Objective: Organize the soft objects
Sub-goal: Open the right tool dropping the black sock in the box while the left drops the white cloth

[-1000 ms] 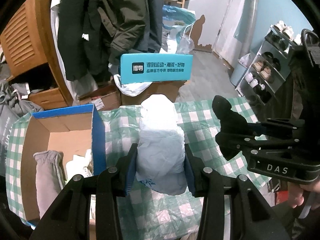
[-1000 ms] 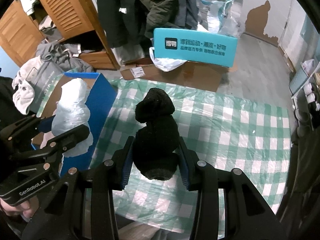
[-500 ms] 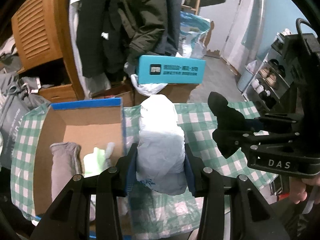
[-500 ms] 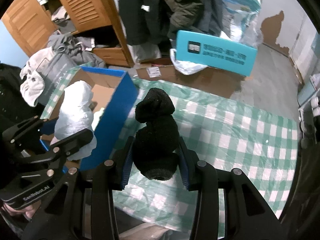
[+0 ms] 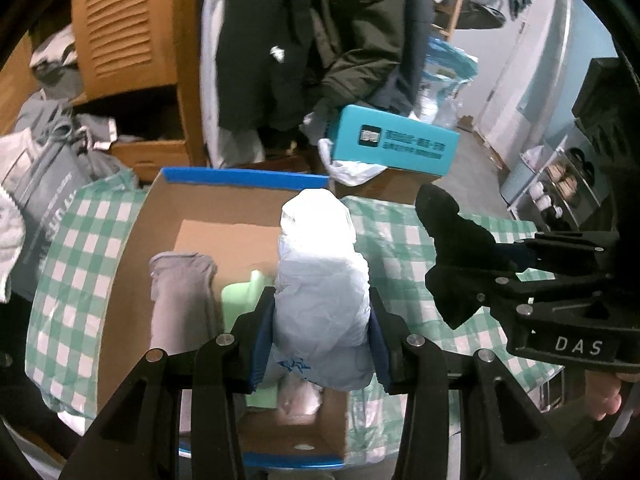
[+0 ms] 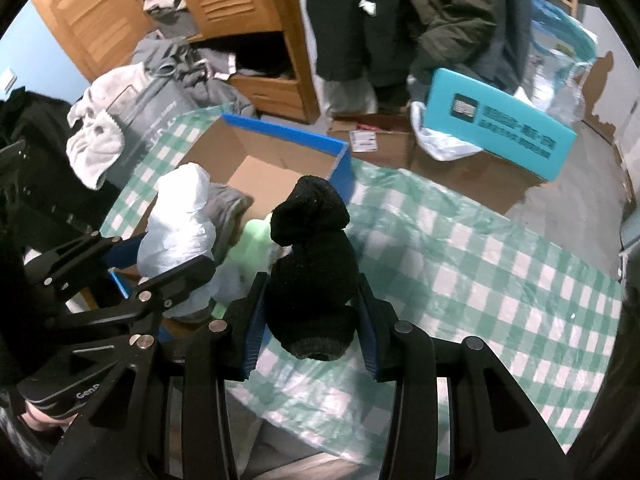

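My left gripper (image 5: 320, 332) is shut on a white bundle wrapped in plastic (image 5: 320, 280) and holds it above the open cardboard box with a blue rim (image 5: 244, 179). Inside the box lie a grey rolled cloth (image 5: 182, 296) and a light green soft item (image 5: 240, 296). My right gripper (image 6: 310, 320) is shut on a black rolled sock (image 6: 312, 264), held above the green checked tablecloth (image 6: 460, 280) just right of the box (image 6: 280, 136). The white bundle (image 6: 180, 224) and the left gripper also show at the left of the right wrist view.
A teal box (image 5: 394, 144) sits on cartons beyond the table. Dark coats (image 5: 320, 40) hang by a wooden cabinet (image 5: 128, 40). A grey bag with clothes (image 6: 120, 128) lies left of the table. A shoe rack (image 5: 560, 184) stands at the right.
Both grippers have moved left with their loads. The white bundle has gone from over the tablecloth to over the box; the black sock has come up to the box's right wall.
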`<state>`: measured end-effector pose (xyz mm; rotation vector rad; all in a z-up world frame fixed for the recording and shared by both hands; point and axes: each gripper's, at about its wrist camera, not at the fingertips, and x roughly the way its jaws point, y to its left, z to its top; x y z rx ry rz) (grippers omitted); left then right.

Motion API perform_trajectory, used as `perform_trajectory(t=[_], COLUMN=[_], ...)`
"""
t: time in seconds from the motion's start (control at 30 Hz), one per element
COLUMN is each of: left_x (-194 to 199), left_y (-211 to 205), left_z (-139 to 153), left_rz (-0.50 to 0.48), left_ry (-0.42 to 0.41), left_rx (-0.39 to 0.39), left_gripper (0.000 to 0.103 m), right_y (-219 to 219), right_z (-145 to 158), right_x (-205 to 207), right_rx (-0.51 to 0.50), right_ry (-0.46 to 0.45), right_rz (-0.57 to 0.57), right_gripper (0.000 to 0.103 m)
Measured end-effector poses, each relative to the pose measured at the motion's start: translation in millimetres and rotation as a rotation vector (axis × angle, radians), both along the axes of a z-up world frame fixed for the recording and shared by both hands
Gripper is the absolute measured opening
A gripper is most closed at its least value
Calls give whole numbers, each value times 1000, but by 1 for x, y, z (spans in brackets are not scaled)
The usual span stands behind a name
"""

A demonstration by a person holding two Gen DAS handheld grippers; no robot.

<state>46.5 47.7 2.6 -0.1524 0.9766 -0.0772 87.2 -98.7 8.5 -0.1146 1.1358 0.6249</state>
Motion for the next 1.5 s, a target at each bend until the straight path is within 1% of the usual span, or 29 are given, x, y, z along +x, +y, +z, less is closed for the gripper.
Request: perform_trajectory(t=[0.17,0.27,0.37,0.53,0.63,0.73,0.9,0.97,1.03,1.13,1.17,1.3,1.33,1.5], left_x=[-2,-2,0,4,4,3,2,1,1,-1,-1,-4,-5,-10], left_y=[25,41,51,67,74,78,84,85,86,87,88,84,83,77], left_z=[-10,-18,-27,-46,-50,-50,-51,-50,-48,-46,-44,-36,-34,-19], left_rz=[47,72,89,121,138,152,174,182,185,191,192,187,187,182], left_ry=[13,31,51,99,110,104,106,104,100,97,94,75,70,38], left_rx=[6,-2,8,-18,-23,-18,-18,-7,-4,-5,-3,8,9,15], left_gripper=[43,43,43,44,44,45,46,50,51,64,67,68,70,76], right_y=[28,45,62,82,91,99,106,107,106,104,103,96,94,84], right_z=[-5,-12,-19,-30,-36,-39,-42,-41,-41,-38,-36,-27,-23,-9], right_x=[4,7,10,15,18,20,21,21,21,21,21,20,19,12], right_rx=[2,-5,-11,-22,-28,-34,-44,-43,-46,-46,-44,-37,-35,-22], right_ry=[29,47,69,91,105,111,108,105,98,91,89,63,57,18], right_rz=[33,50,66,81,87,93,99,103,95,87,86,66,63,54], right_gripper=[40,40,40,40,40,40,42,43,44,45,47,58,60,64])
